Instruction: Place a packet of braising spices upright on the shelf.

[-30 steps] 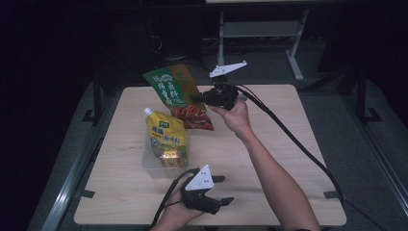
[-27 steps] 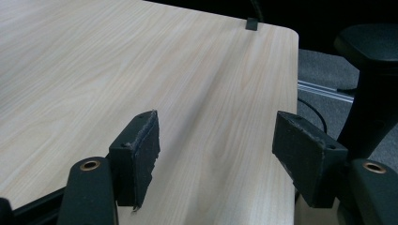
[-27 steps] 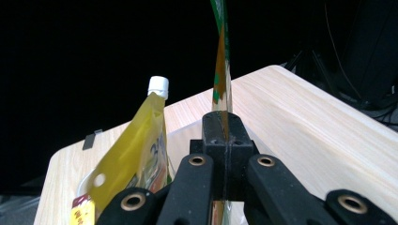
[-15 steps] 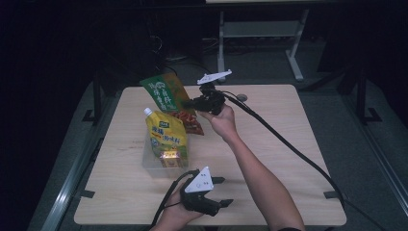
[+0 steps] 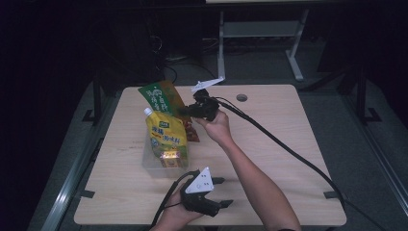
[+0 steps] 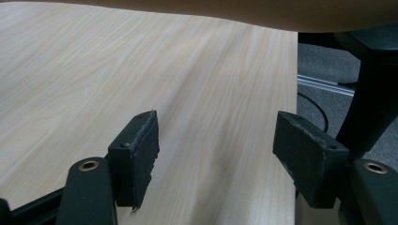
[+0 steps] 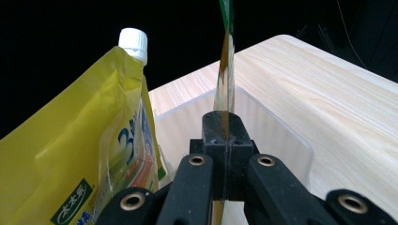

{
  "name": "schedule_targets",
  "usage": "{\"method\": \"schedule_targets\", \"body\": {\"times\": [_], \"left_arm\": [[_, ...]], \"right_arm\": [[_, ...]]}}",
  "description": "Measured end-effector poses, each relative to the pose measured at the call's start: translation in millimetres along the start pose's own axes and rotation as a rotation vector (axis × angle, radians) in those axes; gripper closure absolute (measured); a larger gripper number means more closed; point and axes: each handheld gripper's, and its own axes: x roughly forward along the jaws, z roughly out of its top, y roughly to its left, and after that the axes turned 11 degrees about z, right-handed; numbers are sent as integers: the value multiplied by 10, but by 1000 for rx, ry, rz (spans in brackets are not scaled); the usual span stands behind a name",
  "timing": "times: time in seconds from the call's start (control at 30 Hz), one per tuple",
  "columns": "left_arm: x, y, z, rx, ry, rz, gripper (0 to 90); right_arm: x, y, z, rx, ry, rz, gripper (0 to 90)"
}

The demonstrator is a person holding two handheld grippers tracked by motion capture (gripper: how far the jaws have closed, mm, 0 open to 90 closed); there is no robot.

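Pale wood grain covers the table (image 5: 269, 144), and near its left-middle sits a clear plastic bin (image 5: 153, 163) with a yellow spouted pouch (image 5: 166, 137) standing in it, white cap (image 7: 133, 43) uppermost. The right gripper (image 5: 185, 111) is clenched on the edge of a green snack bag (image 5: 159, 98), holding it in the air just above and behind the bin, tilted up toward the far left. From the right gripper view the bag (image 7: 226, 61) is seen edge-on, a thin strip rising from between the closed jaws, with the pouch (image 7: 89, 154) close on one side and the bin's clear wall (image 7: 277, 136) right behind the jaws. The pouch takes up much of the bin and leans close to where the bag hangs; something red shows beneath the bag beside the pouch, too small to tell what it is. The right arm stretches across the middle of the table, its black cable trailing off toward the right edge. The left gripper (image 5: 219, 191) rests near the front edge, well apart from the bin, jaws spread wide with bare tabletop (image 6: 197, 93) between them. A small round hole (image 5: 241, 97) marks the far side of the table, and a white frame stands on the dark floor beyond.
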Motion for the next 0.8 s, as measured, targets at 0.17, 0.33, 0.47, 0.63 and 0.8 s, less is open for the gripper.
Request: {"method": "schedule_targets", "body": {"times": [0.17,0.33,0.47,0.63,0.8], "left_arm": [[-2,-2,2,4,1,0,307],[-6,0,9,5,-6,2,307],[-20,13,15,7,-7,4,306],[-30,17,15,7,-5,8,305],[-35,10,17,0,-6,6,306]], "right_arm": [[3,-16,24,17,17,9,892],[45,-28,109,35,62,2,874],[90,-38,206,42,96,-1,823],[149,-72,322,56,145,-25,784],[254,-114,388,78,189,-43,757]]}}
